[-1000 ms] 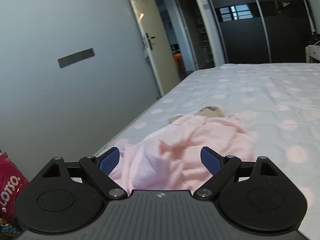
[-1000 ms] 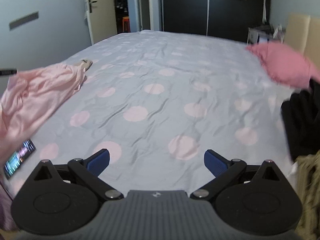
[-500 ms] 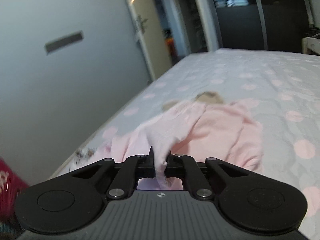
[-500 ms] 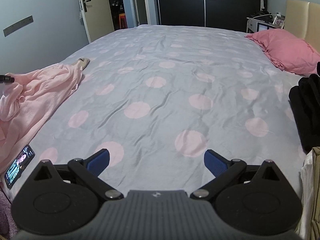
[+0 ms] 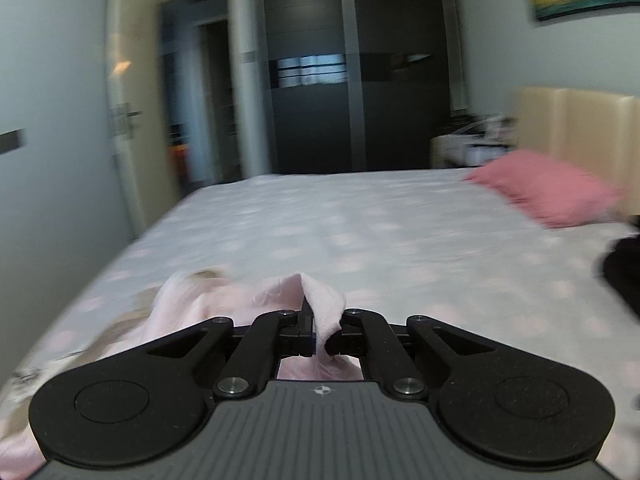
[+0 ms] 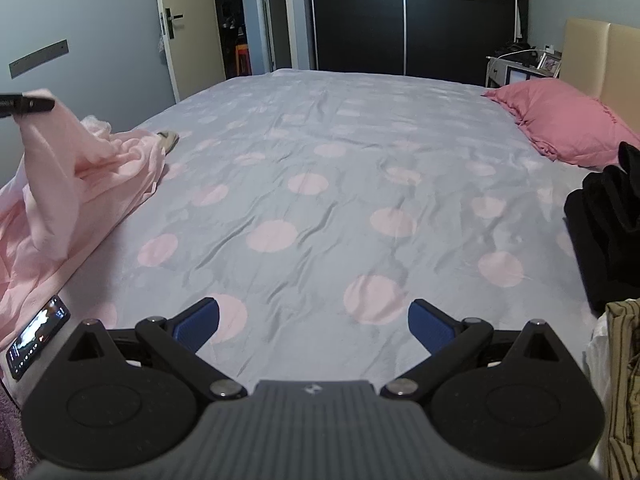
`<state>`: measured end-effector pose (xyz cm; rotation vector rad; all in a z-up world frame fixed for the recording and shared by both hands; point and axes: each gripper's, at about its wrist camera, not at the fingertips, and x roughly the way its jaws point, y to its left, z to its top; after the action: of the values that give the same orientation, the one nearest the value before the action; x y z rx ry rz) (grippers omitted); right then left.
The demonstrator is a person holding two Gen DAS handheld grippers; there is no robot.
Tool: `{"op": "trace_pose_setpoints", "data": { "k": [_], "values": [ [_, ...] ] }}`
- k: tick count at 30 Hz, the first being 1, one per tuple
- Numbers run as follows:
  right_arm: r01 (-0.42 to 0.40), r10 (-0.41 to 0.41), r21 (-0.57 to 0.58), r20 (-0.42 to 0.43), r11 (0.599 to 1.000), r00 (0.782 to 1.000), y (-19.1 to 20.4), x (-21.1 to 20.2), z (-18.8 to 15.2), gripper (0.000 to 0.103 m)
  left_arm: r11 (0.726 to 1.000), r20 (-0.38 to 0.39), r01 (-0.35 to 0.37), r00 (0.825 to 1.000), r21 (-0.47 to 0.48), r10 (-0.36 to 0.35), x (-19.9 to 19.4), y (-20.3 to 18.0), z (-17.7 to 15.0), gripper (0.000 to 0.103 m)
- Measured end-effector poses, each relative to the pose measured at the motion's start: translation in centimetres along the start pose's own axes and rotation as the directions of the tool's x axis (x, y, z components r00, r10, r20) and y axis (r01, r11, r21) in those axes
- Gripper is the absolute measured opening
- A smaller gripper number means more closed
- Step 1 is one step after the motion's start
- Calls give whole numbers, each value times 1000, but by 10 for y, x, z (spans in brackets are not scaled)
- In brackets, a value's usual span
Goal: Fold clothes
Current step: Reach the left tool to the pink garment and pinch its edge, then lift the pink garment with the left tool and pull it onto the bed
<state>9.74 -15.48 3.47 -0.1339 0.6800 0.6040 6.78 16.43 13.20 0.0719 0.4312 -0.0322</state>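
Note:
A pale pink garment (image 6: 76,184) lies crumpled on the left side of the bed (image 6: 320,184), partly lifted. My left gripper (image 5: 319,334) is shut on a fold of that pink garment (image 5: 320,300), which sticks up between the pads; the rest of the cloth trails down to the left. In the right wrist view the left gripper (image 6: 50,105) shows at the far left edge, holding the cloth up above the mattress. My right gripper (image 6: 314,322) hovers open over the front of the polka-dot sheet with nothing between its blue pads (image 6: 430,326).
A pink pillow (image 6: 560,120) rests at the headboard on the right. Dark clothes (image 6: 604,220) and a striped garment (image 6: 620,368) are piled at the right edge. A phone (image 6: 36,336) lies at the front left corner. An open door and dark wardrobe stand beyond the bed.
The left gripper went from open above the pink garment to shut on a fold of it, then lifted and swung right, pulling the cloth up. The right gripper stayed in place.

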Motion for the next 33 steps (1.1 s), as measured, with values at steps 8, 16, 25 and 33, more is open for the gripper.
{"op": "trace_pose_setpoints", "data": {
  "k": [8, 16, 25, 33],
  "values": [
    [26, -27, 19, 32, 999, 999, -8, -11, 0, 102, 896, 7, 443, 896, -1, -443, -26, -87, -2, 1],
    [80, -85, 103, 44, 991, 995, -38, -20, 3, 102, 665, -189, 746, 649, -36, -737, -37, -160, -40, 1],
    [19, -15, 112, -37, 994, 999, -35, -13, -11, 101, 690, -466, 723, 604, -21, -647, -7, -176, -112, 24],
    [-88, 109, 127, -176, 988, 978, -18, 10, -33, 85, 759, -459, 647, 653, -75, -602, 3, -147, -124, 51]
  ]
}}
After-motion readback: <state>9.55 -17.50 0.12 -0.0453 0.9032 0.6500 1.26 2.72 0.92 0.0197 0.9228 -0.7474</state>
